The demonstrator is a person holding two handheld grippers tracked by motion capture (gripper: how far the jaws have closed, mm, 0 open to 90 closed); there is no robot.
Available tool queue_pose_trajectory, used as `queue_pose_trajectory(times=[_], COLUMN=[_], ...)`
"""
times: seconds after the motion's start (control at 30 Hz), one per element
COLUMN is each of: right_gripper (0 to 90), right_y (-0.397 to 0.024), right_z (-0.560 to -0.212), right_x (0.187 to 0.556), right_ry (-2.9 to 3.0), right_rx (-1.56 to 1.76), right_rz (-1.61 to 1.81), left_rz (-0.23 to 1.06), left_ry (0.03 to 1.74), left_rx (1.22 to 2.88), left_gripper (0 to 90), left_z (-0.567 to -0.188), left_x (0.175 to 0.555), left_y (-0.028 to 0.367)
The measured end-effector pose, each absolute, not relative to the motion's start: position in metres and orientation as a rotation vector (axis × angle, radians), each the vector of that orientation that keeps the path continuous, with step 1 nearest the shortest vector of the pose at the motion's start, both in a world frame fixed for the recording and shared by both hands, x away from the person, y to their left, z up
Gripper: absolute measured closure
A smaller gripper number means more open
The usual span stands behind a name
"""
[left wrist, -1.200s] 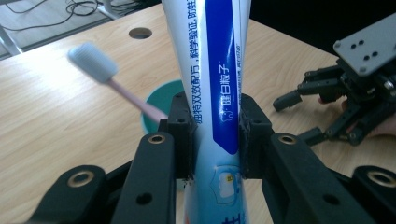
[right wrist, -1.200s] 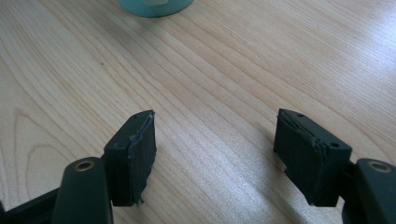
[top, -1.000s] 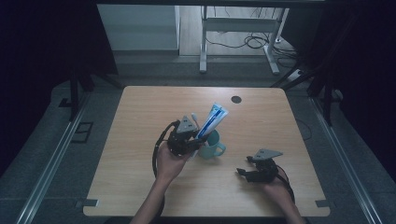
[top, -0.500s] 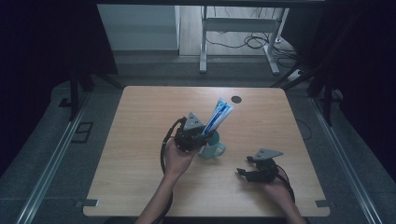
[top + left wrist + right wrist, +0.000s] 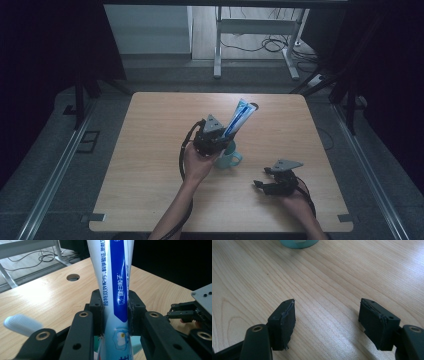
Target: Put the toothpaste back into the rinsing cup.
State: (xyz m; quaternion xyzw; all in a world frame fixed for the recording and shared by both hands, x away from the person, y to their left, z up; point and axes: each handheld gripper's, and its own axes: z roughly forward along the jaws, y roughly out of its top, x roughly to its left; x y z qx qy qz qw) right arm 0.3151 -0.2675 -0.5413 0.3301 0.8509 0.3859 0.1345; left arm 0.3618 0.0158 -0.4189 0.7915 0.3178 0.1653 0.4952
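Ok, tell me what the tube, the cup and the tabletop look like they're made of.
Toothpaste tube: glossy printed plastic or laminate, with sheen and slight dents at the jaws. Cup: smooth teal, probably plastic or glazed ceramic; unclear. Table: light wood or wood-look laminate, with visible grain.

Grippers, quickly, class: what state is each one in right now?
Left gripper: shut on the blue and white toothpaste tube.
Right gripper: open, holding nothing, over the light wooden table.

I see a blue-and-white toothpaste tube (image 5: 117, 290) standing tilted over my teal mug (image 5: 231, 155), white toothbrush head (image 5: 21, 325) beside it.
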Motion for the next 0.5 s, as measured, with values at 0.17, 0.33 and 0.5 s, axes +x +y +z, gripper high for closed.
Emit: queue_pose_trajectory(times=[0.17,0.33,0.5], right_gripper=[29.7,29.6,29.6], right_y=[-0.267,-0.268,-0.268], right_z=[-0.541,-0.541,-0.541], right_x=[0.315,0.315,0.315], right_ry=[2.465,2.466,2.467], right_rx=[0.957,0.958,0.961], right_rz=[1.117,1.120,1.125], left_rz=[0.413,0.437,0.449], left_ry=[0.777,0.786,0.791], left_rx=[1.903,1.883,1.858], left_gripper=[71.0,71.1,71.1], left_z=[-0.417,-0.417,-0.416], left_x=[0.365,0.372,0.375], left_y=[0.011,0.007,0.005])
